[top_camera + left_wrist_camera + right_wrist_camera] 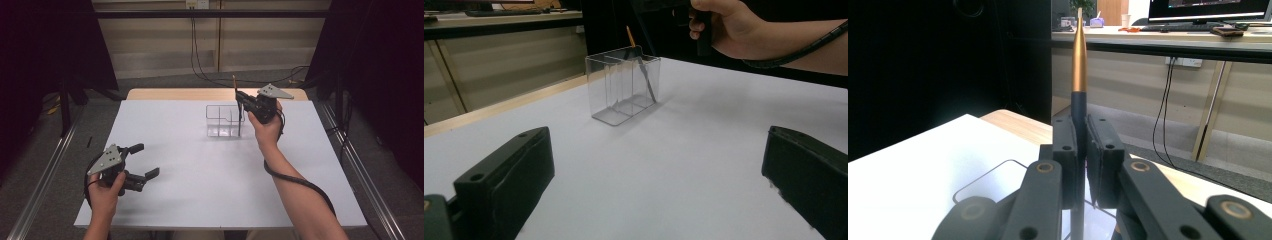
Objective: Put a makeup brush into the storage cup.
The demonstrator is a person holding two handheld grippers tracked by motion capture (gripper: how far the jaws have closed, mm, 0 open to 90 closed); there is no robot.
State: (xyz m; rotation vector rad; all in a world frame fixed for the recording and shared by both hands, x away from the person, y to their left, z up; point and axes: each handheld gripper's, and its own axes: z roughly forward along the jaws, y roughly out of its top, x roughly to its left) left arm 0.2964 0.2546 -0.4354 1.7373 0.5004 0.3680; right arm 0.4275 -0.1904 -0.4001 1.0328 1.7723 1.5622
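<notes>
Desk point(200, 200): we record a plain white top, matt and unmarked, with a strip of pale wood showing along its far edge; bare apart from one container.

Clear organiser point(224, 120): we find a see-through box with inner partitions standing upright on the desk, close to the far edge and somewhat right of centre.

Pen point(1078, 65): dark barrel with a gold tapered end, held upright. In the high view its lower part reaches down at the organiser's right end; in the left gripper view we see it through the clear wall, leaning slightly inside the box. Whether its tip touches the bottom we cannot tell.

Right gripper point(245, 100): held over the right end of the organiser, its fingers point(1104, 160) clamped on the pen's dark barrel, gold end rising above them.

Left gripper point(145, 161): resting in the hand at the near left corner of the desk, well apart from the organiser; its fingers point(509, 175) stand wide apart with only bare desk between them.

Room: we note black curtains on the left and right, grey floor, metal rails on the floor along both sides of the desk, and a pale wall panel beyond the far edge with dark cables hanging down and trailing across the floor. The right gripper view adds a long bench carrying a monitor and small items
</notes>
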